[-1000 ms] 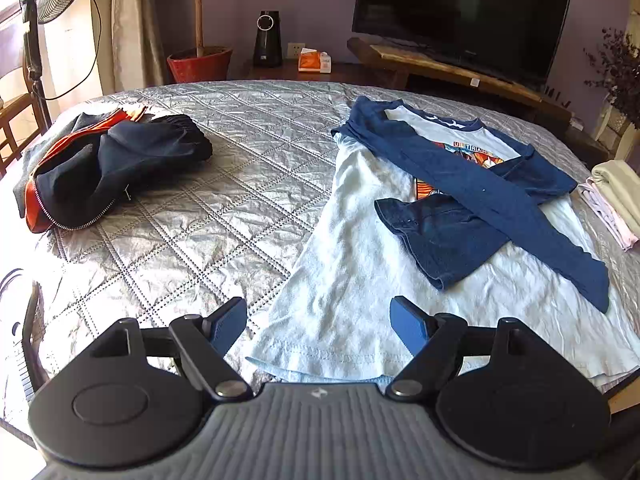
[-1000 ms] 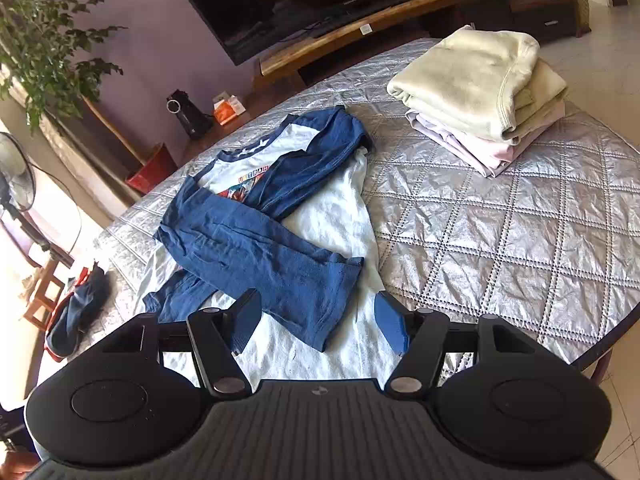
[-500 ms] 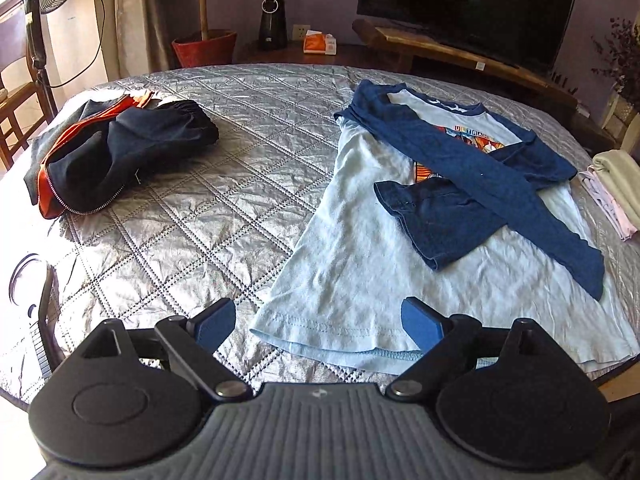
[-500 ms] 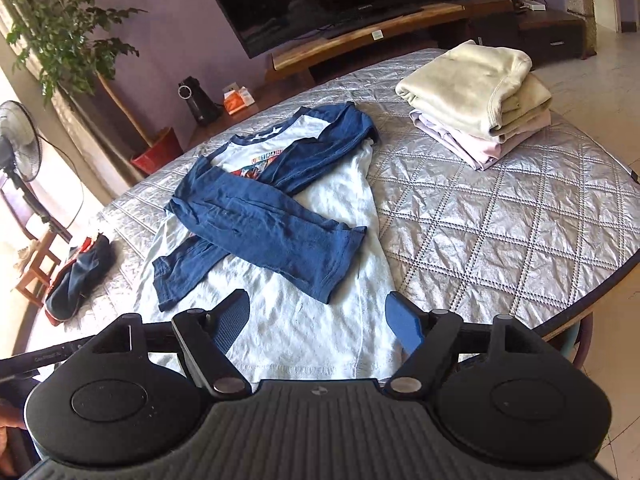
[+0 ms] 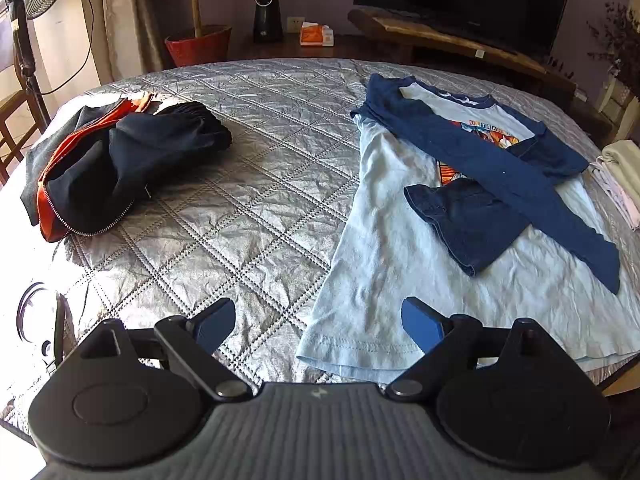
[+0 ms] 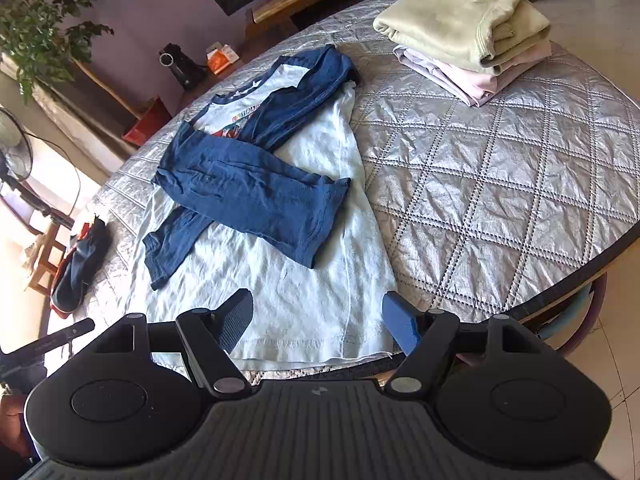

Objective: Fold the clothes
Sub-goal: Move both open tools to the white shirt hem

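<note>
A light-blue shirt (image 5: 400, 248) (image 6: 280, 280) lies flat on the silver quilted table (image 5: 248, 160) (image 6: 500, 160). Its navy sleeves (image 5: 500, 168) (image 6: 248, 188) are crossed over its front. My left gripper (image 5: 318, 320) hovers open over the hem's left corner, gripping nothing. Over the hem's right corner, my right gripper (image 6: 318, 314) has its jaws closing a little. The cloth lies below them and the pads do not press on it.
A dark jacket with orange lining (image 5: 120, 160) (image 6: 80, 268) lies crumpled at the table's left. A stack of folded cream and pink clothes (image 6: 464, 20) (image 5: 620, 172) sits at the far right. The table edge runs just under both grippers.
Both grippers have drawn back toward the near table edge, so the shirt's hem now shows in front of them. Both sets of jaws stand wider than a second ago.
</note>
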A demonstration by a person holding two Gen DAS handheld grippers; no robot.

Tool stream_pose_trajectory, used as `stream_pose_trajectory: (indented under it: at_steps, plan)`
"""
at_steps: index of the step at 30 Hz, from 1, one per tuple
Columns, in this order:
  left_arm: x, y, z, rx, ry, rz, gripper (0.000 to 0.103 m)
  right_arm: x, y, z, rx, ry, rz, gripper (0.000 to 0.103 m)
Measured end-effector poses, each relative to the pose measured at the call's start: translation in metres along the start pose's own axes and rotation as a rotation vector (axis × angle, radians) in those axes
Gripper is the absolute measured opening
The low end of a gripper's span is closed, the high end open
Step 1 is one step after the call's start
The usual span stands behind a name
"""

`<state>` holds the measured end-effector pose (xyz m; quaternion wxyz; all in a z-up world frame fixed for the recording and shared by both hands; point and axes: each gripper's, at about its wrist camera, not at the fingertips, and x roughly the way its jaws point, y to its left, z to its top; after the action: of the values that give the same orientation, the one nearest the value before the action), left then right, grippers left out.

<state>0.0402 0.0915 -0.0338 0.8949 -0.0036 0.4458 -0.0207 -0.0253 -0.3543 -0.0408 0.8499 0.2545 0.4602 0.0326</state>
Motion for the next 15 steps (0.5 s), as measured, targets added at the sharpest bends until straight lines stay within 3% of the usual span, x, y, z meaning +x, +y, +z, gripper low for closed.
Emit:
stream_pose_trajectory:
  at_steps: [6, 12, 15]
  plan:
    - [0.010, 0.019, 0.002, -0.080, 0.006, 0.030, 0.088, 0.025, 0.003, 0.010, -0.026, 0.070, -0.063, 0.076]
    - [0.026, 0.015, 0.002, -0.036, 0.045, 0.067, 0.088, 0.036, -0.005, 0.015, -0.009, 0.117, -0.035, 0.075]
    - [0.035, 0.012, 0.000, -0.016, 0.096, 0.034, 0.088, 0.040, -0.013, 0.018, 0.039, 0.137, -0.030, 0.075]
